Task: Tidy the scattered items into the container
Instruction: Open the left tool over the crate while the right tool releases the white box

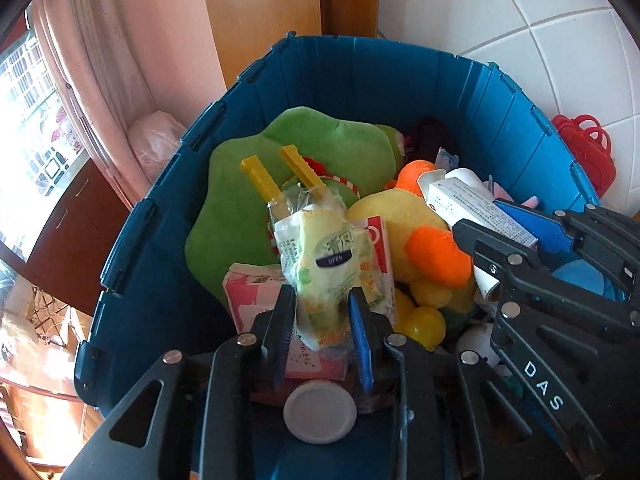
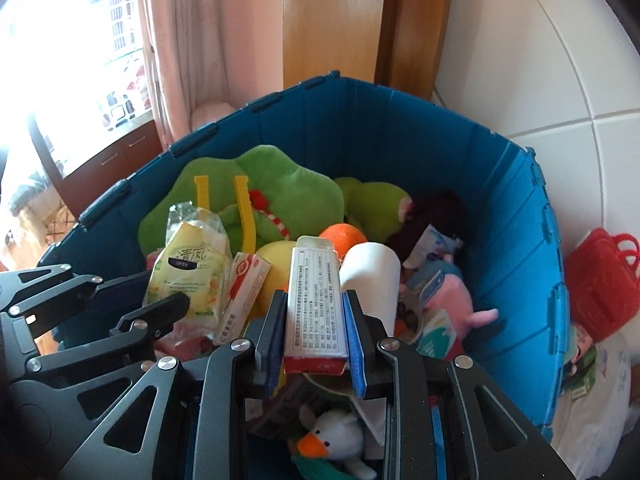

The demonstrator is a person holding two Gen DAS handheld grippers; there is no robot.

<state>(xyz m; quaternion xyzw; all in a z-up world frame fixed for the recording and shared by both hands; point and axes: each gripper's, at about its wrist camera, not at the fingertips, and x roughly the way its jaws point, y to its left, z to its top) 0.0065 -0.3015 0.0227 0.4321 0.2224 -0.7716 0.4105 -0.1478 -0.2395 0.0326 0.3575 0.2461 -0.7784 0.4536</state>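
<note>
- Your left tongs [image 1: 321,295] hang over the near part of the blue bin [image 1: 360,80], pointing steeply down. The jaws stand apart. The tissue pack [image 1: 328,264] is upright between the pads, and its wrapper brushes them without any visible pinch.
- Your right tongs [image 2: 314,297] are clamped on the white carton [image 2: 314,280]. The carton's red end is toward the camera and its long side runs away over the pile.
- The bin's far left holds a large green plush [image 1: 248,184] leaning on the wall, with two yellow plastic strips [image 1: 260,176] lying across it.
- The middle holds a yellow plush with orange parts [image 1: 384,216], a yellow ball [image 1: 424,320] and a red-and-white box [image 1: 380,248], which sits just behind the tissue pack.
- On the near left are a pink packet [image 1: 256,292] and a white round lid [image 1: 320,412], both under your left tongs.
- On the right are a white cylinder [image 2: 372,276], a pink plush [image 2: 448,292] and a dark maroon item [image 2: 436,212]. A white goose plush [image 2: 340,436] lies under your right tongs.
- The pile stands well below the far rim, and the far and right walls are bare above it.
- The open pocket is at the far right, between the maroon item and the wall.
- Outside the rim, a pink curtain [image 2: 180,40] hangs to the far left and a wooden post [image 2: 332,12] stands behind.
- A red basket [image 2: 600,280] sits just beside the right wall, on white tiles [image 2: 520,60].
- The two tongs sit close side by side, so there is little room between them.
</note>
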